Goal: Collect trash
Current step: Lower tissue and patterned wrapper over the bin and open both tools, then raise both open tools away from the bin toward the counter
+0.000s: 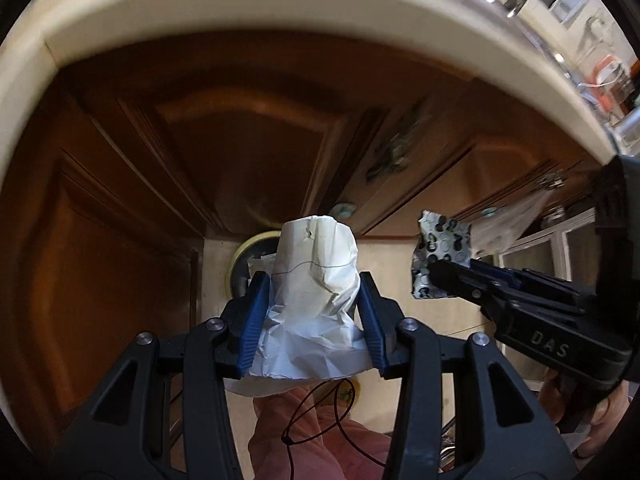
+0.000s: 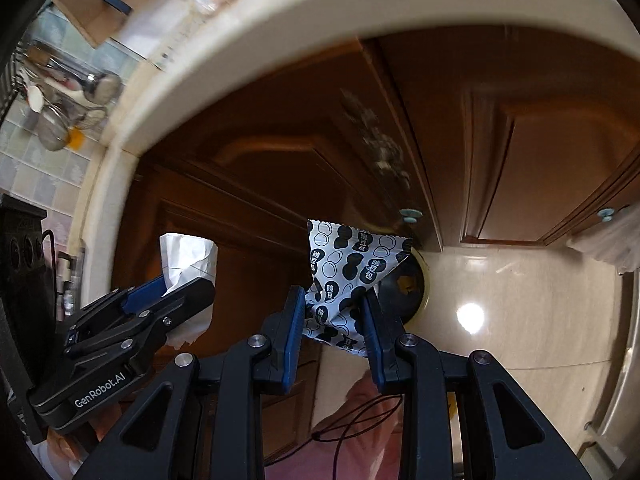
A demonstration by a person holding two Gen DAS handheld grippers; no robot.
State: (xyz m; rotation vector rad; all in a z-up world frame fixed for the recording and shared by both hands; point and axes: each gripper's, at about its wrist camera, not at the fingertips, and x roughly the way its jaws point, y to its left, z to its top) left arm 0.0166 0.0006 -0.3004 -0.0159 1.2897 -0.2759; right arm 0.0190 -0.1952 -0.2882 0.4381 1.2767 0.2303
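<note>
My left gripper (image 1: 313, 284) is shut on a crumpled white paper (image 1: 316, 276), which stands up between the blue pads. Beneath it on the floor is a round trash bin (image 1: 240, 258) with a pale yellow rim, partly hidden by the paper. My right gripper (image 2: 333, 296) is shut on a black-and-white printed snack wrapper (image 2: 348, 268), just in front of the bin (image 2: 406, 292) and its dark inside. From the left wrist view, the right gripper (image 1: 440, 280) holds the wrapper (image 1: 442, 246) to the right. From the right wrist view, the left gripper (image 2: 184, 286) and the paper (image 2: 188, 256) show to the left.
Brown wooden cabinet doors (image 1: 224, 148) with small round knobs (image 2: 412, 214) rise behind the bin under a cream counter edge (image 1: 248, 20). Glossy beige floor (image 2: 520, 300) spreads to the right. The person's pink clothing (image 1: 320, 440) is below. Utensils (image 2: 64, 112) hang by the tiled wall.
</note>
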